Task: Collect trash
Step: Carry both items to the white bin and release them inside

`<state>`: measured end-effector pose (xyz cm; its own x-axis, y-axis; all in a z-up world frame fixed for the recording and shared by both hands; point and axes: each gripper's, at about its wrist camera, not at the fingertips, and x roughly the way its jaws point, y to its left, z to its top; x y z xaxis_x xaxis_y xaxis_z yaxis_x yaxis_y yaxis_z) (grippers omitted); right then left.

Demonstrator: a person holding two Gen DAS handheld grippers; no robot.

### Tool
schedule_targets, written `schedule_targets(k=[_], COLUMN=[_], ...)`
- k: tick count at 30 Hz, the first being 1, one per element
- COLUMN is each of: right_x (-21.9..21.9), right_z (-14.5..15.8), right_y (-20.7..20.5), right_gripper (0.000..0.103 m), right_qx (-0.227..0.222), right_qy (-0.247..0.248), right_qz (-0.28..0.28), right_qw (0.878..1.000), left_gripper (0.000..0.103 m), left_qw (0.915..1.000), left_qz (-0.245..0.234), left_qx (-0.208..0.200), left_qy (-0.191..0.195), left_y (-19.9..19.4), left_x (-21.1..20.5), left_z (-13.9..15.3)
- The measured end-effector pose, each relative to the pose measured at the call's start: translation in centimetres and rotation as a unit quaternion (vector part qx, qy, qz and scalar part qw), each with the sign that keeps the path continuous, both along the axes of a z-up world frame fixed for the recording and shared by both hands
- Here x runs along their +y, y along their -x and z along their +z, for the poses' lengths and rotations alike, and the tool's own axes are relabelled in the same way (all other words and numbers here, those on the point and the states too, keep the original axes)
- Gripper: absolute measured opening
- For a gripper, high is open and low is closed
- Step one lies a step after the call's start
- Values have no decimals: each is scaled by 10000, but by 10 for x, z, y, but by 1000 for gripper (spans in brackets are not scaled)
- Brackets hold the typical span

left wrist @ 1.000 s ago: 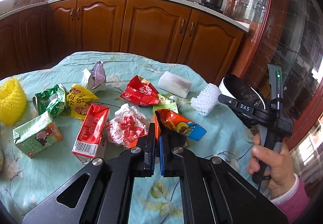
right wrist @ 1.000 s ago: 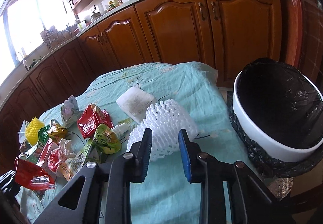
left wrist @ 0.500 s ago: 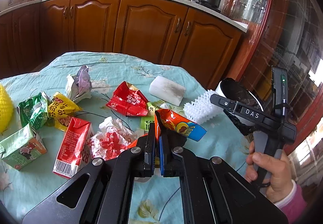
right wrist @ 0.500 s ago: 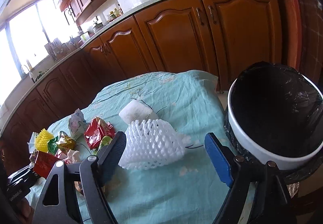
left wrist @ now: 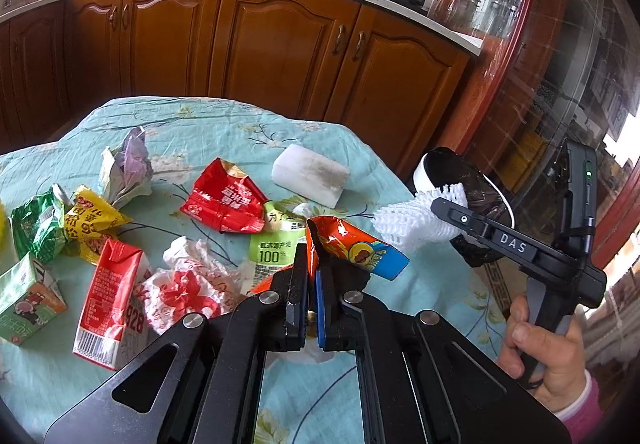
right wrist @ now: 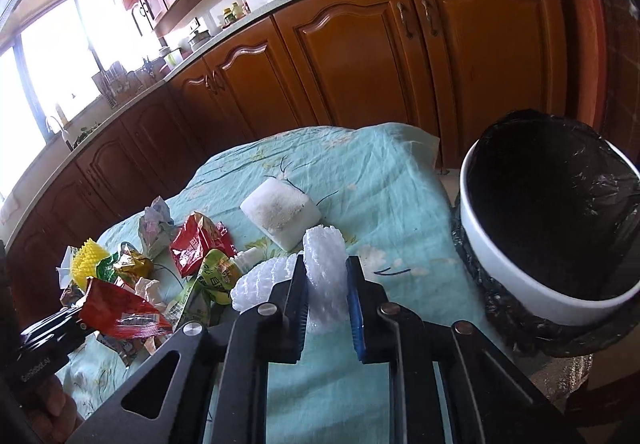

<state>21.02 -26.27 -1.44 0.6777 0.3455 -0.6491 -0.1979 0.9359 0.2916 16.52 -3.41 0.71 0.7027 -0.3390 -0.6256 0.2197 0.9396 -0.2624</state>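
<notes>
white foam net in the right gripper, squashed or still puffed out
Squashed. The right gripper has its jaws shut on the white foam net, which is pinched into a narrow band between them and bulges out to the left.

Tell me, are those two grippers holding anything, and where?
Left gripper pinches a red snack wrapper by its end; right gripper squeezes the white foam net mid-body.

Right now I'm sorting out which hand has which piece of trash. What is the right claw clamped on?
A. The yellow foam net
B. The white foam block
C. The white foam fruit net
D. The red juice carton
C: in the right wrist view the right claw is shut on the white foam fruit net, squeezed between its pads, near the black-lined bin.
</notes>
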Motion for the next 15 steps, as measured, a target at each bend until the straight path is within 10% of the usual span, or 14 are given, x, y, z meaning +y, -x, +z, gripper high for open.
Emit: schedule_targets(k=[15], right_x=[-85], right_z=[33], right_y=[35], right_gripper=[15], right_qx=[-319], right_qy=[43], right_qz=[-679], right_qw=[9972], left_gripper=[2], left_qw=[9962], left_qz=[-867], left_qx=[-93], left_qy=[-27], left_y=[-29], left_x=[-89], left_z=[21])
